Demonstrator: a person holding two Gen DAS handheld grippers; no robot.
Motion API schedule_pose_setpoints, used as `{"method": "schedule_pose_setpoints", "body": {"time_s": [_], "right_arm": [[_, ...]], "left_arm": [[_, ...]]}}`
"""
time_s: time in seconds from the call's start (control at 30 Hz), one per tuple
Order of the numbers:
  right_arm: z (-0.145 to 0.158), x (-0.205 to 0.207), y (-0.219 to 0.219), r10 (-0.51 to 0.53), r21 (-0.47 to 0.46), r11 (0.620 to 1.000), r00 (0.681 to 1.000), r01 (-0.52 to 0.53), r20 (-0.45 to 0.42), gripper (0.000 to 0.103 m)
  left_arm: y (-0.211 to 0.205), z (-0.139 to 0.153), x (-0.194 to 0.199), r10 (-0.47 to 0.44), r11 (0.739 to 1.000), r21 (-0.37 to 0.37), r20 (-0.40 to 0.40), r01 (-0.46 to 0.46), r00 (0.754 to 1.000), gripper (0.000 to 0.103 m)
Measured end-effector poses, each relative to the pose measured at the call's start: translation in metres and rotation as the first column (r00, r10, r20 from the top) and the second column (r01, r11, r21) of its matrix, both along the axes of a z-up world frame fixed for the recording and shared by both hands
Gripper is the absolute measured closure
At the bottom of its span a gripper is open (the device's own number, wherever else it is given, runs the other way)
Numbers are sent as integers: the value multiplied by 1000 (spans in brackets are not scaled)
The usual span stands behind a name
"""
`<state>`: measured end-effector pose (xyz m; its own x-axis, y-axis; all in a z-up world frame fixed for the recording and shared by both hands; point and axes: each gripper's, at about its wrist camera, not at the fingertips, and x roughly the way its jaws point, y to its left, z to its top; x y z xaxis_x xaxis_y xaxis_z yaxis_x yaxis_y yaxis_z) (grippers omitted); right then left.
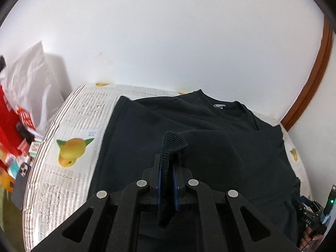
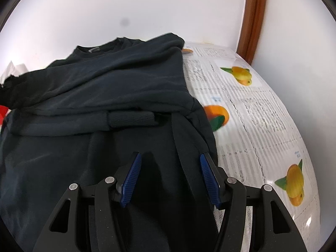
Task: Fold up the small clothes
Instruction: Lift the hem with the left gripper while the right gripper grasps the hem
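A black long-sleeved top lies on the table, collar with a white label at the far side. My left gripper is shut on its ribbed cuff and holds the sleeve raised above the body. In the right wrist view the top lies with both sleeves folded across it, and another ribbed cuff rests mid-body. My right gripper is open and empty, just above the lower right part of the top.
The table carries a newsprint cloth with fruit pictures. A white bag and red and coloured boxes stand off the table's left. A white wall is behind, with a brown wooden frame at right.
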<state>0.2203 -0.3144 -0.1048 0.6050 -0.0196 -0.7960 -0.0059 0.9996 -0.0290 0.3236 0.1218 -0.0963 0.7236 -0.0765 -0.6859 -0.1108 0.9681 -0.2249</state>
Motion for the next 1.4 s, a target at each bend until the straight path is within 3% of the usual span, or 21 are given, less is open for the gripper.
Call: {"method": "schedule_pose_setpoints", "body": {"time_s": [0.1, 0.23, 0.47, 0.53, 0.63, 0.8, 0.93, 1.13, 1.4], "right_arm": [[22, 4, 2, 23, 41, 999, 998, -25, 58, 45], [30, 24, 0, -11, 36, 999, 996, 8, 94, 43], [-5, 68, -12, -117, -9, 993, 993, 117, -8, 43], [-6, 66, -17, -132, 31, 991, 991, 133, -13, 43], [1, 56, -19, -138, 45, 990, 990, 137, 0, 43], [19, 28, -14, -128, -33, 991, 991, 129, 27, 43], [31, -1, -17, -132, -33, 990, 990, 134, 46, 43], [27, -44, -30, -133, 16, 991, 991, 134, -25, 43], [3, -99, -39, -146, 45, 988, 987, 149, -74, 37]], "left_arm": [[16, -6, -1, 20, 1000, -1, 1, -20, 1000, 94], [20, -28, 3, 13, 1000, 5, -73, -13, 997, 94], [23, -42, -1, 46, 998, 43, -101, -42, 994, 88], [19, -38, -6, 43, 997, 73, -92, -36, 995, 88], [10, -31, -15, 36, 991, 132, -72, -27, 997, 88], [0, -16, -36, 33, 984, 179, -34, -26, 999, 88], [-3, -9, -59, 14, 987, 160, -45, -6, 999, 88], [0, -16, -102, -1, 992, 130, -77, 11, 997, 88], [9, -40, -167, 30, 996, 84, -130, -19, 991, 59]]}}
